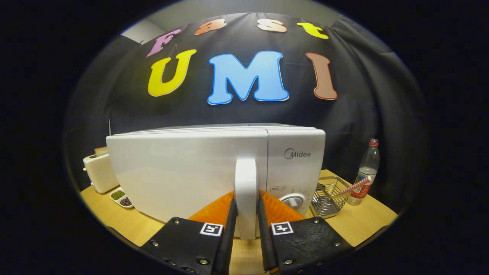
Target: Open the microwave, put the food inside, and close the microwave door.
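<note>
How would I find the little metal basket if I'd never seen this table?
Start at the big white microwave, whose door handle the gripper has pinched between its fingers. Just beside its dial side stands the wire basket, before a plastic bottle. It alone is shiny wire mesh.

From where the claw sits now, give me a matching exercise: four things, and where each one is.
Things:
1. door handle
2. toaster
3. wire basket
4. water bottle

Places:
A. far side of the wire basket, near the table's edge
B. left of the microwave, toward the back
C. between the claw's two fingers, which press on both its sides
D. just right of the microwave, by its dial

Pairs: 1-C, 2-B, 3-D, 4-A
</note>
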